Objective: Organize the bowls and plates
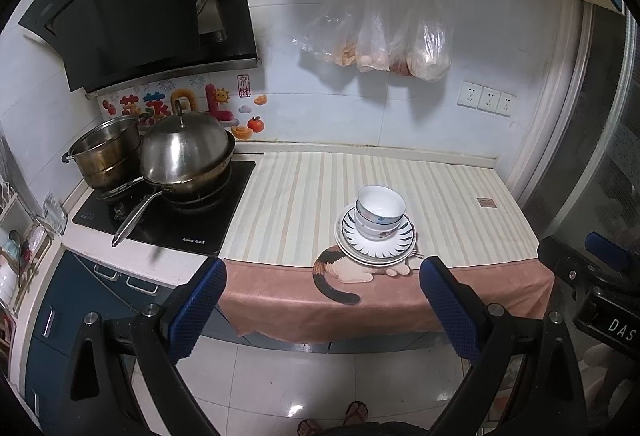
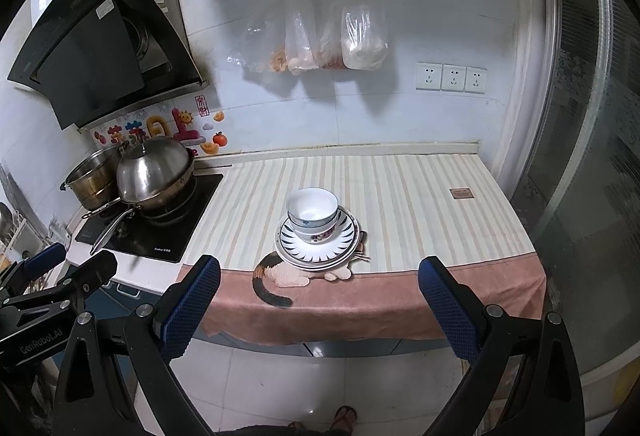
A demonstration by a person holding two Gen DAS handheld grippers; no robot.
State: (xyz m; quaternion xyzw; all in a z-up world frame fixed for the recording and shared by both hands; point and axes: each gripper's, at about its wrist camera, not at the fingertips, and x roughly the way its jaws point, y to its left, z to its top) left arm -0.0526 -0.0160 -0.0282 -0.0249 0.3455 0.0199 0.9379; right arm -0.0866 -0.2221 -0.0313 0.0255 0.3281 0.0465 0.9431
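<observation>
Kitchen counter's striped cat cloth point(image 1: 304, 191) bears nested bowls point(image 1: 380, 209) atop apparently three stacked plates point(image 1: 376, 250), consolidated ahead of both grippers point(image 1: 322, 302) point(image 2: 320, 300), fingers spread, empty.

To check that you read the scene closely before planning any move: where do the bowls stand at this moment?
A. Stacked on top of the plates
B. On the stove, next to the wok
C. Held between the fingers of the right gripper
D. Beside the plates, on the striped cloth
A: the bowls sit nested on the stacked plates on the striped cloth, while both the right gripper and left gripper are open and empty.
</observation>
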